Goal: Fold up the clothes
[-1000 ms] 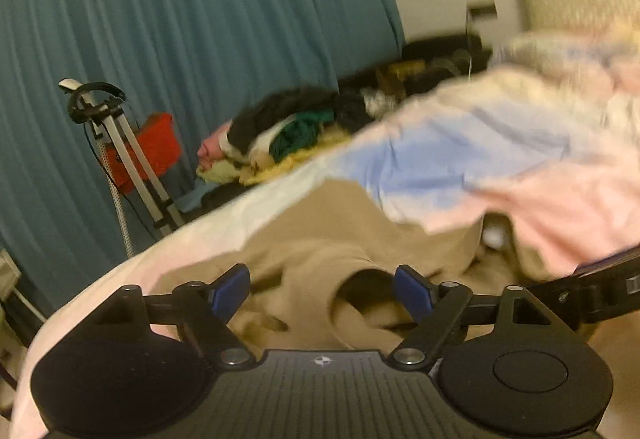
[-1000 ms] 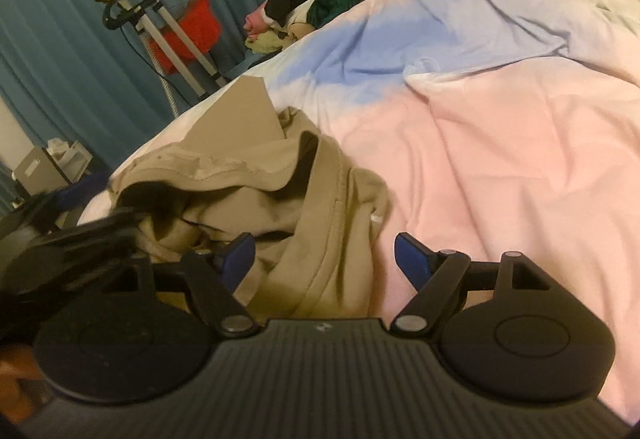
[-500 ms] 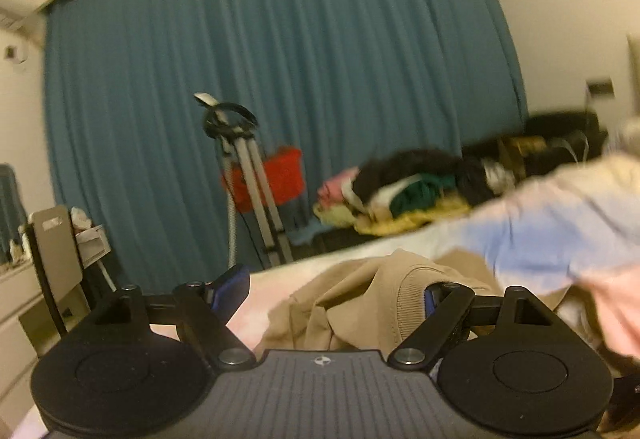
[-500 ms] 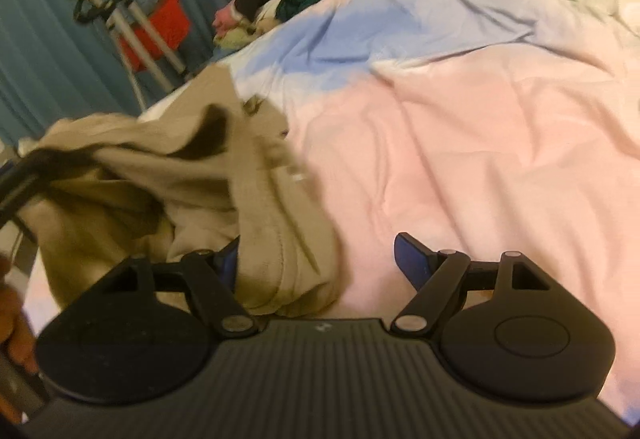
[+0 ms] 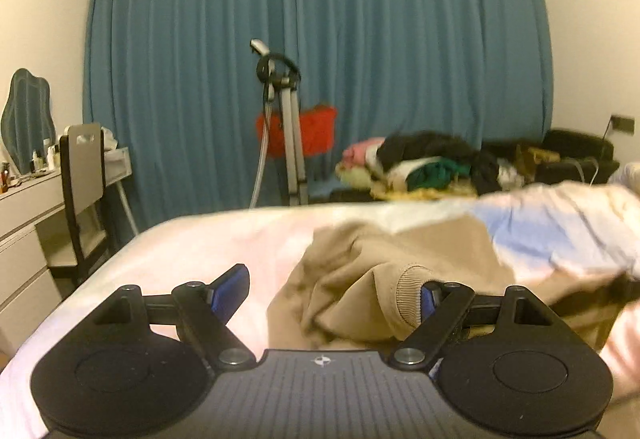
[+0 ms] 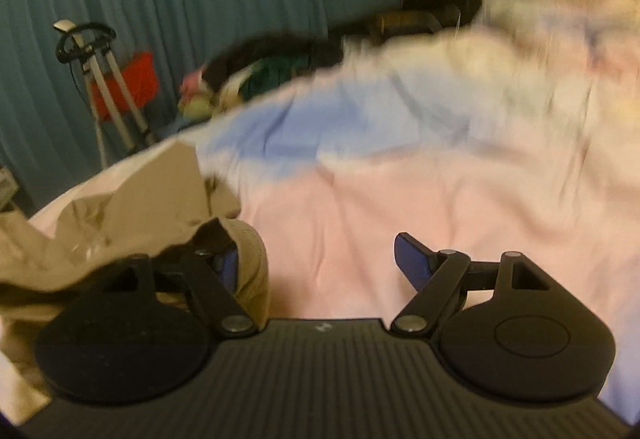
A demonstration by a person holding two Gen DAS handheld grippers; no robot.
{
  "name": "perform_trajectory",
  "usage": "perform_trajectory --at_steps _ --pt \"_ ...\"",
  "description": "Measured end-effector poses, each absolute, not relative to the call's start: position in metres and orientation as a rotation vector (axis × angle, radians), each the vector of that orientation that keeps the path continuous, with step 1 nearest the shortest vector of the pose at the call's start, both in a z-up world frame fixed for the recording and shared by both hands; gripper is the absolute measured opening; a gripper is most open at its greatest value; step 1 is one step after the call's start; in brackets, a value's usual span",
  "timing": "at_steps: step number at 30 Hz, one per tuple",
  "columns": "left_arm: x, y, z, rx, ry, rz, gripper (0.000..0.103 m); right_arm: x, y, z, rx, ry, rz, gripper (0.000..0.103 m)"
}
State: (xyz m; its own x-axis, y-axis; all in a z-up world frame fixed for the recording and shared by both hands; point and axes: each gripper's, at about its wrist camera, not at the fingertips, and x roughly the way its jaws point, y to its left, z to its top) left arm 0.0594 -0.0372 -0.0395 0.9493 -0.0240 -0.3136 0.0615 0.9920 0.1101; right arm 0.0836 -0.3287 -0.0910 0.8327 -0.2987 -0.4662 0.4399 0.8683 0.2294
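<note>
A crumpled tan sweatshirt (image 5: 400, 259) lies on the bed's pink and blue duvet (image 5: 560, 231). My left gripper (image 5: 330, 293) is open, its jaws wide apart; the sweatshirt's ribbed cuff (image 5: 408, 291) rests against the right finger. In the right wrist view the sweatshirt (image 6: 132, 207) lies at the left. My right gripper (image 6: 320, 259) is open; a fold of the tan cloth drapes over its left finger, and the right finger stands free above the pink duvet (image 6: 400, 199). This view is motion-blurred.
A heap of mixed clothes (image 5: 424, 163) lies at the far side of the bed. A garment steamer stand (image 5: 288, 127) with a red basket (image 5: 308, 131) stands before the blue curtain (image 5: 320, 39). A chair (image 5: 82, 175) and white dresser (image 5: 24, 207) are at the left.
Both grippers have lifted and tilted up, so the views show more of the curtain. The tan sweatshirt has been dragged along, with cloth now over the right gripper's left finger.
</note>
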Motion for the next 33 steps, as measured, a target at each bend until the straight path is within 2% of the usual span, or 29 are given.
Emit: perform_trajectory --at_steps 7,15,22,24,26,33 --pt "0.053 -0.049 -0.04 0.199 0.256 -0.097 0.083 0.069 -0.322 -0.067 0.26 0.277 -0.383 0.078" --pt "0.045 -0.107 -0.079 0.646 0.185 -0.26 0.087 0.067 -0.327 -0.063 0.282 0.28 -0.358 0.078" --pt "0.061 -0.142 -0.108 0.873 0.102 -0.138 0.087 0.059 -0.322 -0.062 0.272 0.284 -0.326 0.078" --pt "0.071 -0.141 -0.105 0.841 0.067 -0.06 0.085 0.059 -0.322 -0.063 0.279 0.296 -0.316 0.078" --pt "0.075 -0.132 -0.087 0.71 0.056 0.001 0.079 0.063 -0.32 -0.067 0.276 0.326 -0.307 0.078" --pt "0.076 -0.08 -0.03 0.358 0.038 0.134 0.078 0.086 -0.306 -0.085 0.225 0.463 -0.245 0.078"
